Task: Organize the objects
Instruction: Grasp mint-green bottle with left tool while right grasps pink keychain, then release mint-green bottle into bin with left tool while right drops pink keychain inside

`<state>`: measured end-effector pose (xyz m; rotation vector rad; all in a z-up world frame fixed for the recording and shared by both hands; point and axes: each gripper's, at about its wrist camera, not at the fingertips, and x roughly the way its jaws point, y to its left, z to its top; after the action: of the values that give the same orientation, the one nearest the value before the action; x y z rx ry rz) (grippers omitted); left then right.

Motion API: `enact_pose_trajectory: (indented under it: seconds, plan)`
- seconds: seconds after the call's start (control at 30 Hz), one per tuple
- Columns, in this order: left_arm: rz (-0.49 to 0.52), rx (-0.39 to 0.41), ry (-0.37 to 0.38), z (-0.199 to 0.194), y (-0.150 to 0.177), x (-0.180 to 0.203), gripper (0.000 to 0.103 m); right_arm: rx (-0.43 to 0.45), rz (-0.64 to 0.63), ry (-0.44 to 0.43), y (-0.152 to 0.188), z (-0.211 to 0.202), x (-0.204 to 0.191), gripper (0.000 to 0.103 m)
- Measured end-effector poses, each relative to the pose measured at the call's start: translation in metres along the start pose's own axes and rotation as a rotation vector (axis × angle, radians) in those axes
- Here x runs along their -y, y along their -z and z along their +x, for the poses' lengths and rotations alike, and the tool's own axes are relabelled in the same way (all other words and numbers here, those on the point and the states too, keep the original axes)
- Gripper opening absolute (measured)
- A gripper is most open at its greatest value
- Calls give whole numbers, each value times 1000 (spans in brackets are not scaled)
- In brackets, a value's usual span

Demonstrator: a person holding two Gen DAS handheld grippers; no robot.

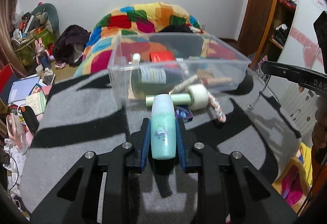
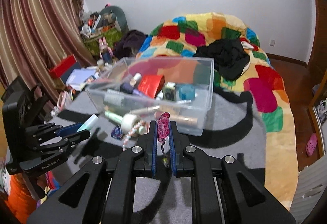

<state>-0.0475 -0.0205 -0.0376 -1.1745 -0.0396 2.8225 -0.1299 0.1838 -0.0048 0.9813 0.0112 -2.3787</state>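
Note:
My left gripper (image 1: 163, 123) is shut on a mint-green bottle (image 1: 163, 132) with a pale cap, held above the grey and black blanket just short of the clear plastic bin (image 1: 235, 60). It also shows in the right wrist view (image 2: 79, 131) at the left. My right gripper (image 2: 162, 124) is shut on a pink translucent charm (image 2: 163, 127) with a dark cord, in front of the bin (image 2: 208, 89). The bin holds several bottles, tubes and a red packet (image 2: 150, 83).
A white tape roll (image 1: 198, 97), a green tube (image 1: 179, 98), a pink-white twisted rope (image 1: 216, 108) and a blue packet (image 1: 184, 114) lie before the bin. A colourful quilt (image 2: 265, 84) with black clothes lies behind. Books and clutter sit at the left (image 1: 26, 89).

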Motion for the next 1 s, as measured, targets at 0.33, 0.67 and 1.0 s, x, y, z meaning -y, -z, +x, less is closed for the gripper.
enact_pose_trajectory:
  seconds: [0.33,0.67,1.0]
  plan:
    - [-22,83,-20,-15,-27,-18,24,134,-12,19,-42,-29,-8,10]
    - [-54,73,-22,2,-55,-42,24,160,-57,58,-75,-14,-19,10]
    - [-43,41,-5,28,-75,-41,24,60,-26,91,-77,37,-6,10]
